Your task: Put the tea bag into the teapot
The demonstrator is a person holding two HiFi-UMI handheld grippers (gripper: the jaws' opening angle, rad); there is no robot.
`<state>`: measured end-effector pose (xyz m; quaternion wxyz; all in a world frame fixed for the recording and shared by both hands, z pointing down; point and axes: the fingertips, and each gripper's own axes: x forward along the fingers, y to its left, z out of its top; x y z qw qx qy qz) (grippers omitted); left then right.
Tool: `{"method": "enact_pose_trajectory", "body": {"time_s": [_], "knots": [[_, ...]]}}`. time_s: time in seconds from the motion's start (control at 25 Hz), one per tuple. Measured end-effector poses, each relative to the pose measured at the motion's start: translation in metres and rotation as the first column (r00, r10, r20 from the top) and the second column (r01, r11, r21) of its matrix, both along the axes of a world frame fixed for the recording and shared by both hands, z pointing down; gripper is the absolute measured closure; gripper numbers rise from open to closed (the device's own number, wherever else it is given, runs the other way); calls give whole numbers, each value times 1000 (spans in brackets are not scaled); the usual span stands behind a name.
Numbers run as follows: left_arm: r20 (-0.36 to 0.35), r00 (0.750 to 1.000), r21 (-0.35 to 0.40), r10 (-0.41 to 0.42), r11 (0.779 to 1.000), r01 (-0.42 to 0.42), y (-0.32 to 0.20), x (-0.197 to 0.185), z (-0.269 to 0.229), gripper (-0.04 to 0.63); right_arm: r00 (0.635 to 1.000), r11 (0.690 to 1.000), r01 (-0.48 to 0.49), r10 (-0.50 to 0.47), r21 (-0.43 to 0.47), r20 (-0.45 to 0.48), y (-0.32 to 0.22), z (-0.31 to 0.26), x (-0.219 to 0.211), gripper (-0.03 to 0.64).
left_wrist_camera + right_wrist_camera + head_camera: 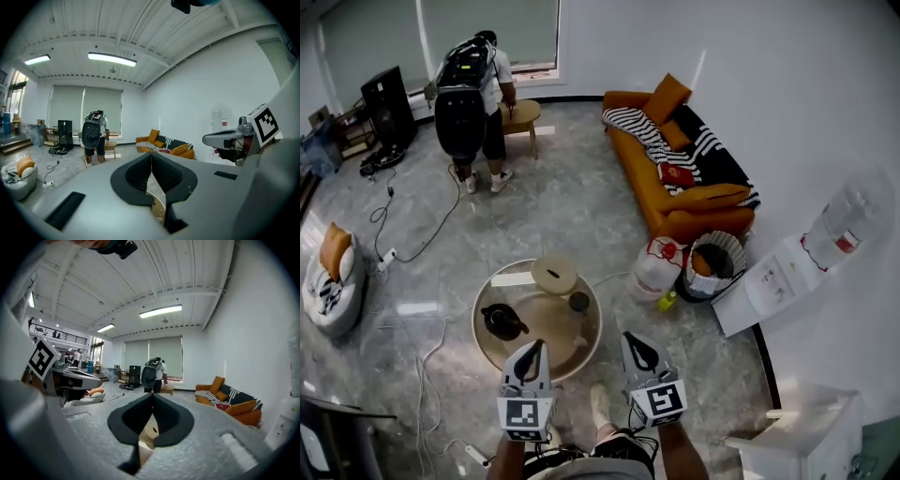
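Observation:
A black teapot stands on the left of a low round wooden table. Beside it are a round pale lid-like disc, a small dark cup and a flat white piece. I cannot make out a tea bag for certain. My left gripper hangs over the table's near edge, just right of the teapot, shut and empty; its jaws meet at the tip. My right gripper is off the table's near right edge, also shut with nothing in it.
An orange sofa with a striped throw stands at the back right. A white bag and a basket sit right of the table. A person with a backpack stands far off by a small wooden table. Cables cross the floor at left.

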<state>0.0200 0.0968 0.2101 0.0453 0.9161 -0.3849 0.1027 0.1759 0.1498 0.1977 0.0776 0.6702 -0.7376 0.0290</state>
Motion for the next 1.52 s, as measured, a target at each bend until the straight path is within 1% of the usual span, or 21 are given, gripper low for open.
{"method": "enact_pose_trajectory", "body": {"time_s": [0.08, 0.32, 0.44, 0.6, 0.84, 0.96, 1.08, 1.24, 1.52], "knots": [[21, 999, -6, -34, 999, 34, -14, 7, 15, 575, 999, 999, 43, -43, -21, 9, -21, 13, 8, 617], [61, 989, -71, -137, 987, 141, -47, 16, 63, 575, 987, 981, 160, -156, -105, 46, -73, 66, 14, 617], [82, 981, -111, -174, 977, 183, -58, 16, 93, 577, 980, 970, 192, -182, -149, 74, -90, 100, 15, 617], [93, 974, -157, -207, 963, 220, -73, 17, 131, 575, 975, 959, 216, -202, -183, 94, -115, 137, 16, 617], [129, 967, -220, -219, 945, 244, -87, 24, 195, 575, 967, 937, 247, -223, -246, 122, -138, 202, 18, 617], [141, 964, -251, -227, 933, 257, -94, 26, 227, 575, 963, 924, 266, -241, -276, 122, -147, 236, 17, 617], [161, 957, -288, -239, 917, 277, -94, 24, 257, 575, 957, 910, 286, -257, -302, 130, -149, 263, 15, 617], [178, 950, -330, -256, 894, 302, -92, 17, 291, 575, 956, 895, 287, -246, -342, 161, -149, 298, 13, 617], [202, 947, -375, -252, 873, 312, -91, 12, 347, 577, 950, 864, 309, -261, -398, 172, -150, 356, 6, 617]]}}
